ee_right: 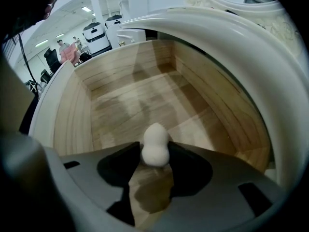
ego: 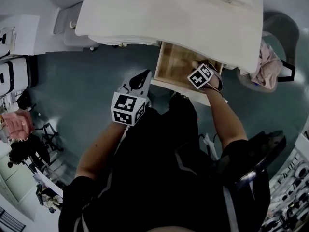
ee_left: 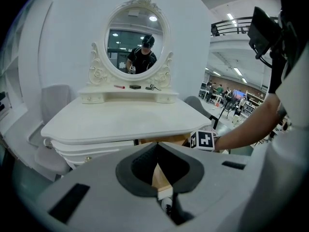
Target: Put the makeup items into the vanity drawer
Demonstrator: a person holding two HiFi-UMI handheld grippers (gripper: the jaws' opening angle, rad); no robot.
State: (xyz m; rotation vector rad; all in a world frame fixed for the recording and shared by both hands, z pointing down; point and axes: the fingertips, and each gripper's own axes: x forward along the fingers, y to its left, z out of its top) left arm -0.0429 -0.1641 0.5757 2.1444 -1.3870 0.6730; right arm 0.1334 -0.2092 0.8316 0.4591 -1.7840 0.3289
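In the right gripper view a white, gourd-shaped makeup sponge [ee_right: 155, 146] stands on end inside the open wooden drawer [ee_right: 145, 100]. It looks round and unsqueezed between the tips of my right gripper [ee_right: 155, 153], whose jaws stand apart around it. From the head view, the right gripper [ego: 203, 71] reaches into the drawer [ego: 174, 62] under the white vanity top [ego: 169, 13]. My left gripper [ego: 140, 79] hangs over the floor left of the drawer. Its jaws [ee_left: 157, 146] meet at the tips with nothing between them.
An oval mirror [ee_left: 137, 42] stands on the vanity [ee_left: 125, 120], with small items [ee_left: 135, 87] on the shelf beneath it. A chair with pink cloth [ego: 268, 64] is right of the vanity, and a grey chair [ego: 67, 23] is to its left. The drawer holds nothing else.
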